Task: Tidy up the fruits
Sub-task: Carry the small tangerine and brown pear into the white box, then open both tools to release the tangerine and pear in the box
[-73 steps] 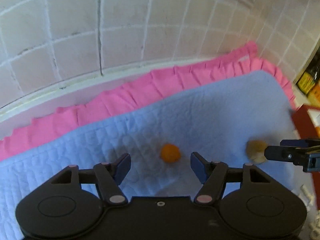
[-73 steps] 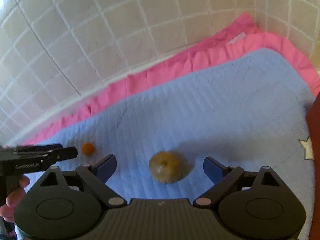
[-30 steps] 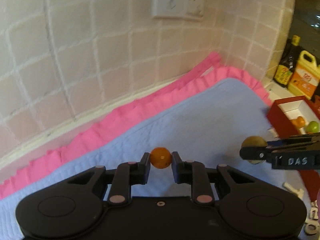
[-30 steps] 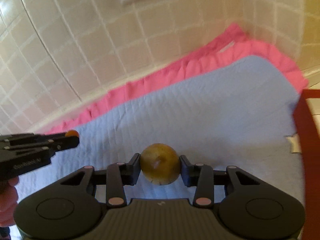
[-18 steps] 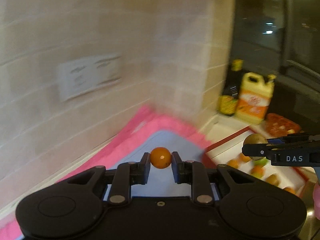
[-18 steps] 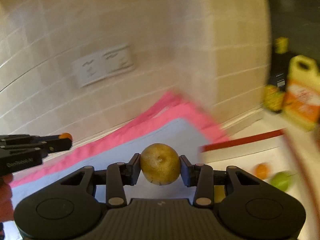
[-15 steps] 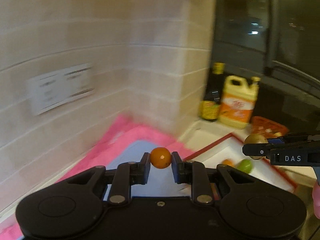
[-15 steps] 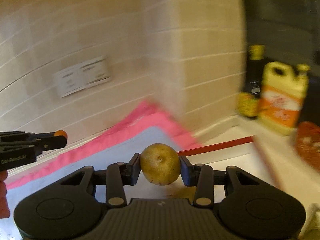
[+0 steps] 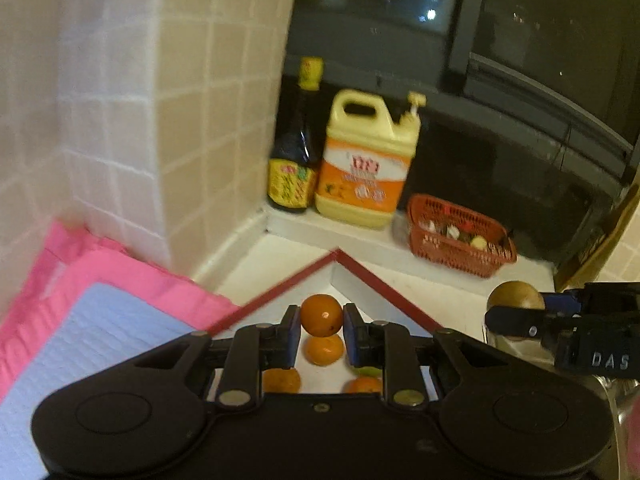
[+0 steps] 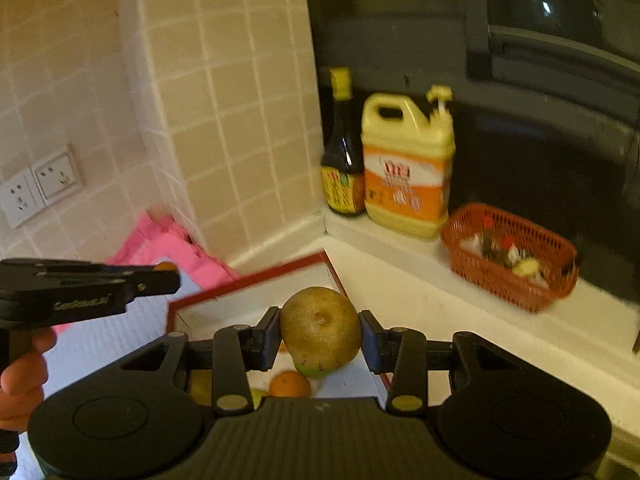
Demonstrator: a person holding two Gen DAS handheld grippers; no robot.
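A: Left gripper (image 9: 321,336)?
B: Closed on a small, smooth, round orange (image 9: 321,315), pinched between flat blue pads. Below the jaws: red-rimmed white tray (image 9: 384,288), more glossy citrus inside.

A: Right gripper (image 10: 319,338)?
B: Clamped around a russet, rough-skinned pear (image 10: 319,327), filling the gap. Beneath the jaws, same tray's corner; beyond, woven red plastic basket (image 10: 516,276).
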